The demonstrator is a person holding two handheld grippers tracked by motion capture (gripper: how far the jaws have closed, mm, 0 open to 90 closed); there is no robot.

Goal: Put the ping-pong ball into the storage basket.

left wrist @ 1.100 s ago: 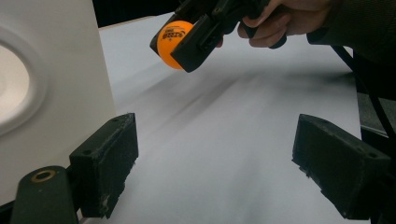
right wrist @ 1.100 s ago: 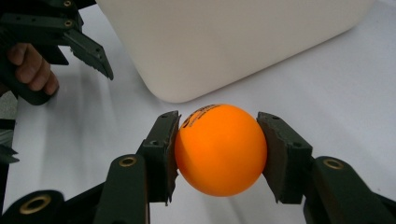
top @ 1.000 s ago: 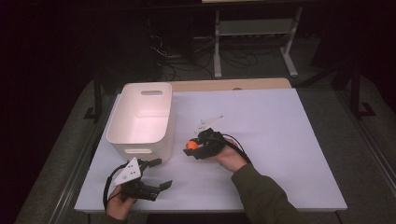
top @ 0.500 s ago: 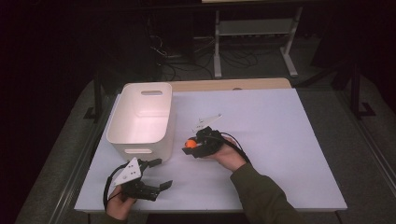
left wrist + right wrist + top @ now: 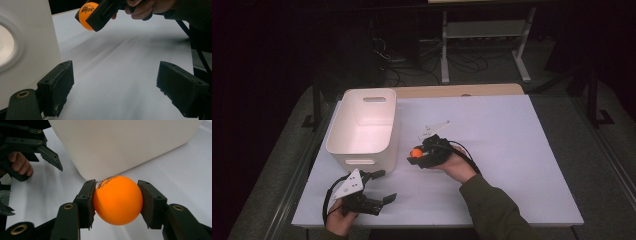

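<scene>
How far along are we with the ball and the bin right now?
Done: the right tool is shut on the orange ball, which the left gripper view shows lifted off the table. In hand: the ball sits beside the white bin, outside its wall. Left, as it looks: carry it over the rim and release. The left tool is open, holding nothing.

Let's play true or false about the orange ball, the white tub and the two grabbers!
1. The right gripper clamps the orange ping-pong ball between its jaws. True.
2. The ball lies inside the white plastic bin. False: it is held outside the bin, beside its wall.
3. The left gripper has its jaws wide apart with nothing between them. True.
4. The ball is green. False: it is orange with dark print.
5. The bin stands on the white table. True.
</scene>
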